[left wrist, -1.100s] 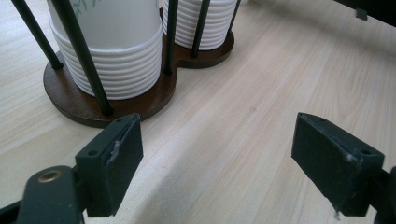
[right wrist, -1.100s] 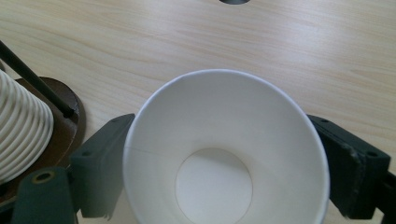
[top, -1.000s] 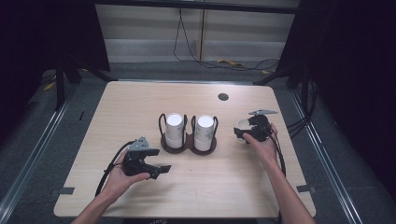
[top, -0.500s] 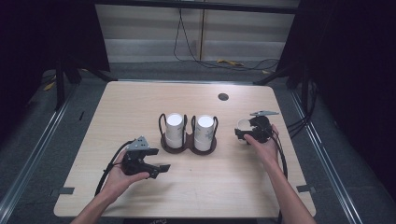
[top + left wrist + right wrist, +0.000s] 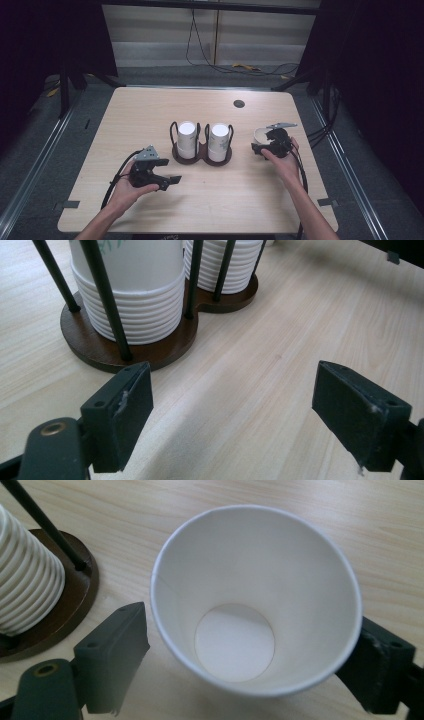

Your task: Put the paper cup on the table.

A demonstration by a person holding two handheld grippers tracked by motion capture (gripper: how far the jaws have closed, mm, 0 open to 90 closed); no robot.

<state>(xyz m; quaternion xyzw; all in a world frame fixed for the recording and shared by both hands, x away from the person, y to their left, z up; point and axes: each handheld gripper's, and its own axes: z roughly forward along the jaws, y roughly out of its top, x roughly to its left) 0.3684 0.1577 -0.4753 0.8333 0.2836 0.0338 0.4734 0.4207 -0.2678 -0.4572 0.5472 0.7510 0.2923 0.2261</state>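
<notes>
Landmark = the dark wooden cup holder (image 5: 202,154) at mid-table, a two-ring base w/ thin black uprights, each ring carrying a stack of white paper cups: left stack (image 5: 187,140) and right stack (image 5: 219,141), both upside down w/ flat bottoms up. Right of the holder, near but not touching it, a single white paper cup (image 5: 256,597) stands upright, mouth open to the camera, inside empty, round bottom visible. Right gripper (image 5: 270,145) sits at this cup; in the right gripper view the cup is between the two black jaws, one jaw to the left of the wall w/ a sliver of table showing between them, the other jaw tucked behind the rim on the right. Jaws are spread about cup-width; contact on the right side is hidden by the rim, so can't tell if the cup is actually pinched, and the left jaw looks just clear of it. Holder's base and ribbed stack show at the left edge of that view. Left gripper (image 5: 159,176) is held in front of and left of the holder, toward the person's side of the light wood table (image 5: 150,110). In the left gripper view its jaws stand wide apart w/ nothing but bare tabletop between them; holder lies just beyond the left jaw, apart from it.
</notes>
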